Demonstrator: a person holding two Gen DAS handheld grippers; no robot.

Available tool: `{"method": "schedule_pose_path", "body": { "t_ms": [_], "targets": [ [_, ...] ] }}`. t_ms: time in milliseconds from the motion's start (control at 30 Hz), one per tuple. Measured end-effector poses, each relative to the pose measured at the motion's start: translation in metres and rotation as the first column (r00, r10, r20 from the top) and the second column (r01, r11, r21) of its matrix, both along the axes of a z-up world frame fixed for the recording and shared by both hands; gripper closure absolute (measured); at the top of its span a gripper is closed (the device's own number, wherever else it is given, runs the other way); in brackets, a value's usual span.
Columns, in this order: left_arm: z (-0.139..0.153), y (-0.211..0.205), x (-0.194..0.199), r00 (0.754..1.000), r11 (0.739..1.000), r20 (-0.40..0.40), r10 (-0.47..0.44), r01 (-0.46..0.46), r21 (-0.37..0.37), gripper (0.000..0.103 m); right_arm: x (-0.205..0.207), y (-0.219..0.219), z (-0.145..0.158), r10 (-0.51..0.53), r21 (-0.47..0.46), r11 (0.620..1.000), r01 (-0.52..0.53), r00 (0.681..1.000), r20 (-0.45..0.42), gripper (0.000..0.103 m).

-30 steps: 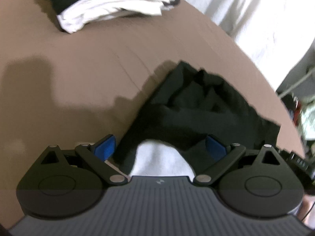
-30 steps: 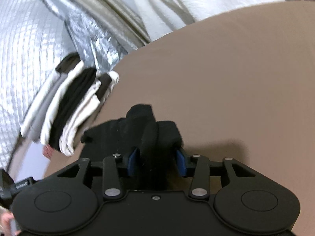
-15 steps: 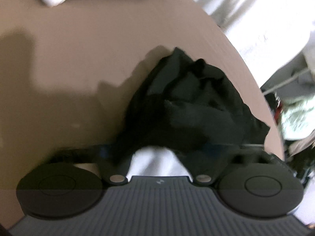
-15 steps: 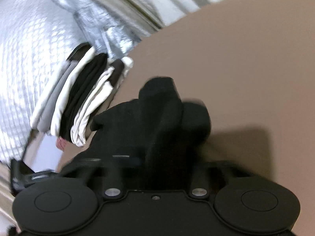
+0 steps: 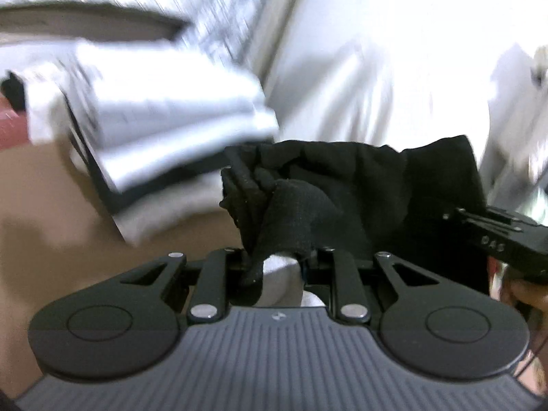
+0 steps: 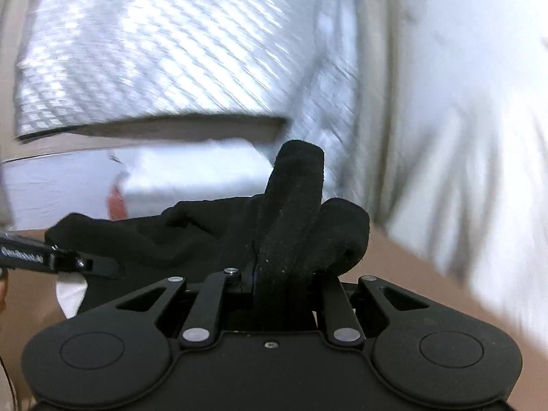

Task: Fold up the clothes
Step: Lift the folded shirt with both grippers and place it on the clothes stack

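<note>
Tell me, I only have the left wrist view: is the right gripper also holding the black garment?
Observer: Yes, the right gripper is shut on a bunched fold of the black garment.
Operator: Does any cloth stick out past its fingers?
Observer: Two rounded folds rise beyond them, the taller on the left.
Operator: Can it see the left gripper?
Observer: Only its side, at the left edge of the right wrist view; from its own camera the left gripper is shut on the garment too.
</note>
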State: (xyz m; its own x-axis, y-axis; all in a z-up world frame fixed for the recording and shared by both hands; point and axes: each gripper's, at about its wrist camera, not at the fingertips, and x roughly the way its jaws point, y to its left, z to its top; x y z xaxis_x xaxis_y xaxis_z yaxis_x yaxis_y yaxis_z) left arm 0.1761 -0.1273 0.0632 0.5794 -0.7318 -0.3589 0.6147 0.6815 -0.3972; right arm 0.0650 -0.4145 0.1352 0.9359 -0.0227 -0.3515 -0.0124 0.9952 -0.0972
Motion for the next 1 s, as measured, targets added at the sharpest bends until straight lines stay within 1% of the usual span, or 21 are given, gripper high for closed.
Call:
{"method": "schedule_pose_path", "body": {
  "t_ms": [133,200,267,300,367,400,433,467,500,567,633,667,700,733,767,800,867,900,933,967,1000],
  "targets": [
    [0.065,0.035,0.035,0.986,0.990,0.099,0.133,-0.127,-0.061,0.083,0.092,0.022,0.070,0.182,-0.062,0.982,-0.178,0.980,0.076,0.087],
    [0.087,0.046,0.063,0.978,0.981,0.097,0.183,-0.174,-0.088,0.083,0.149,0.031,0.093,0.250,-0.055,0.968,-0.246,0.965,0.082,0.087],
    [0.092,0.050,0.096,0.973,0.972,0.078,0.219,-0.210,-0.108,0.083,0.208,0.044,0.105,0.298,-0.014,0.955,-0.298,0.952,0.068,0.087],
    [0.087,0.050,0.115,0.967,0.962,0.050,0.250,-0.242,-0.128,0.081,0.235,0.050,0.109,0.313,0.005,0.950,-0.313,0.948,0.056,0.087],
    [0.065,0.040,0.155,0.960,0.953,-0.005,0.281,-0.279,-0.120,0.076,0.286,0.061,0.104,0.340,-0.010,0.940,-0.340,0.940,0.019,0.085],
    [0.043,0.036,0.173,0.953,0.947,-0.054,0.299,-0.303,-0.104,0.073,0.309,0.061,0.096,0.324,0.000,0.946,-0.324,0.946,-0.008,0.072],
    [0.019,0.032,0.191,0.942,0.941,-0.105,0.318,-0.327,-0.087,0.073,0.325,0.056,0.082,0.266,0.029,0.964,-0.265,0.963,-0.047,0.062],
    [-0.007,0.030,0.204,0.933,0.936,-0.146,0.327,-0.342,-0.087,0.068,0.342,0.051,0.068,0.209,0.056,0.977,-0.204,0.974,-0.087,0.053],
    [-0.033,0.031,0.215,0.922,0.926,-0.196,0.334,-0.359,-0.112,0.055,0.357,0.046,0.053,0.144,0.074,0.988,-0.135,0.981,-0.128,0.053],
    [-0.050,0.043,0.229,0.904,0.900,-0.288,0.317,-0.382,-0.211,0.053,0.360,0.032,0.029,0.010,0.066,0.998,0.000,0.988,-0.152,0.053],
    [-0.037,0.049,0.234,0.915,0.895,-0.233,0.329,-0.381,-0.233,0.055,0.341,0.015,0.018,-0.042,0.103,0.993,0.052,0.994,-0.099,0.052],
    [-0.029,0.047,0.231,0.916,0.900,-0.181,0.357,-0.389,-0.197,0.054,0.324,0.003,0.016,-0.033,0.176,0.984,0.041,0.998,-0.051,0.050],
    [-0.024,0.042,0.226,0.918,0.908,-0.135,0.372,-0.390,-0.155,0.054,0.306,-0.009,0.014,-0.022,0.253,0.967,0.023,1.000,-0.009,0.049],
    [-0.023,0.038,0.225,0.918,0.911,-0.128,0.375,-0.390,-0.132,0.053,0.292,-0.020,0.012,0.002,0.343,0.939,-0.007,1.000,0.013,0.049],
    [-0.025,0.037,0.226,0.914,0.909,-0.145,0.379,-0.397,-0.131,0.053,0.281,-0.026,0.009,0.019,0.424,0.905,-0.029,0.999,0.027,0.042],
    [-0.025,0.037,0.225,0.913,0.904,-0.153,0.379,-0.400,-0.149,0.053,0.270,-0.031,0.004,0.028,0.499,0.866,-0.033,0.999,0.018,0.030],
    [-0.025,0.036,0.222,0.911,0.894,-0.167,0.378,-0.405,-0.189,0.053,0.264,-0.030,-0.010,0.055,0.584,0.812,-0.017,0.997,-0.047,0.025],
    [-0.022,0.034,0.220,0.908,0.893,-0.149,0.391,-0.413,-0.177,0.053,0.265,-0.029,-0.017,0.074,0.616,0.788,-0.010,0.994,-0.079,0.025],
    [-0.019,0.031,0.217,0.905,0.892,-0.127,0.405,-0.422,-0.161,0.053,0.267,-0.026,-0.023,0.080,0.622,0.783,-0.006,0.993,-0.091,0.025],
    [-0.017,0.029,0.215,0.902,0.891,-0.105,0.419,-0.431,-0.144,0.053,0.269,-0.018,-0.025,0.076,0.598,0.802,-0.006,0.993,-0.091,0.034],
    [-0.013,0.028,0.209,0.894,0.884,-0.090,0.440,-0.448,-0.130,0.053,0.270,-0.010,-0.027,0.072,0.566,0.824,-0.009,0.993,-0.089,0.076]
  ]
}}
